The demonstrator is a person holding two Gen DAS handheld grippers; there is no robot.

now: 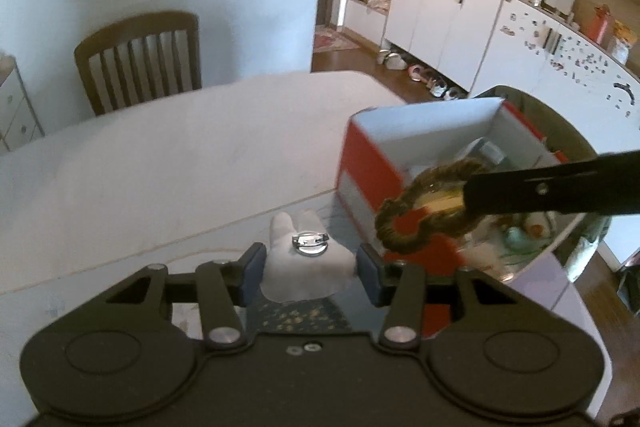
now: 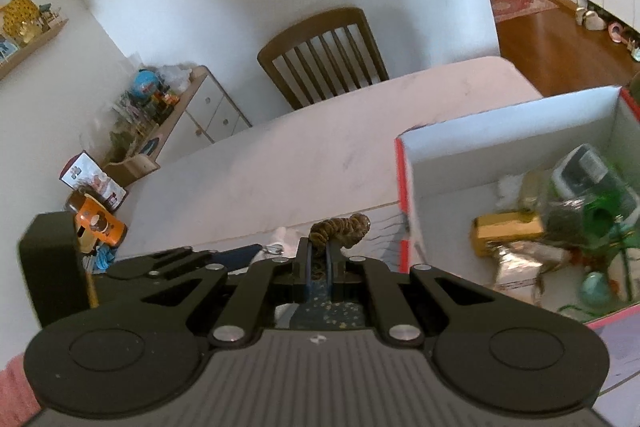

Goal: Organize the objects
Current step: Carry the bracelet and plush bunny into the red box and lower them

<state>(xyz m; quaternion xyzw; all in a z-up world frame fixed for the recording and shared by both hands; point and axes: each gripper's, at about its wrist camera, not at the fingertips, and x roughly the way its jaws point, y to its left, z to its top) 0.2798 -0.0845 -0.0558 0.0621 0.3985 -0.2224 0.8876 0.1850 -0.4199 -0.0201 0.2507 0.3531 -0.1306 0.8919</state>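
A brown braided hair tie (image 1: pixel 416 215) hangs in the air just in front of the near corner of the red and white box (image 1: pixel 362 163), and my right gripper (image 1: pixel 469 195), reaching in from the right, is shut on it. In the right wrist view the hair tie (image 2: pixel 342 226) sticks out past the right gripper (image 2: pixel 318 247), left of the box (image 2: pixel 403 187). My left gripper (image 1: pixel 310 273) is open and low over the table. Between its pads lies a white fabric badge (image 1: pixel 308 273) with a metal pin clasp (image 1: pixel 310 242) facing up.
The box holds a gold packet (image 2: pixel 506 231), a grey case (image 2: pixel 584 167) and green items (image 2: pixel 600 217). A white table (image 1: pixel 180 163) stretches ahead to a wooden chair (image 1: pixel 140 59). An orange toy (image 2: pixel 100 227) and a black block (image 2: pixel 52 267) sit left.
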